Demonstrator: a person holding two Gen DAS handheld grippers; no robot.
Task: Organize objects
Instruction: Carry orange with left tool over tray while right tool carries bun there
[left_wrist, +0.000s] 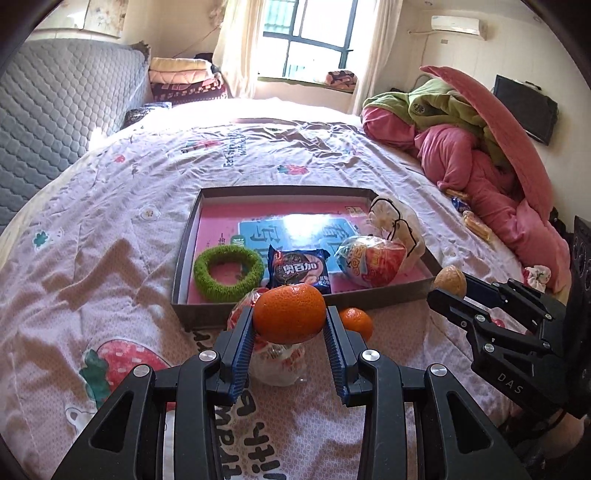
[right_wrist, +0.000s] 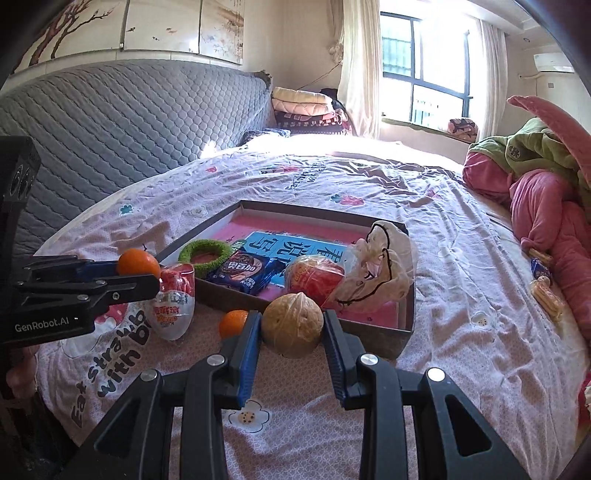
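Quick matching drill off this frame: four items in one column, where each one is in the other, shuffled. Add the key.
Items
1. large orange
2. walnut
3. green ring
4. small orange

Places
A. inside the box
B. loose on the bedsheet, in front of the box
C. clamped in the left gripper
D. clamped in the right gripper

Pairs: 1-C, 2-D, 3-A, 4-B
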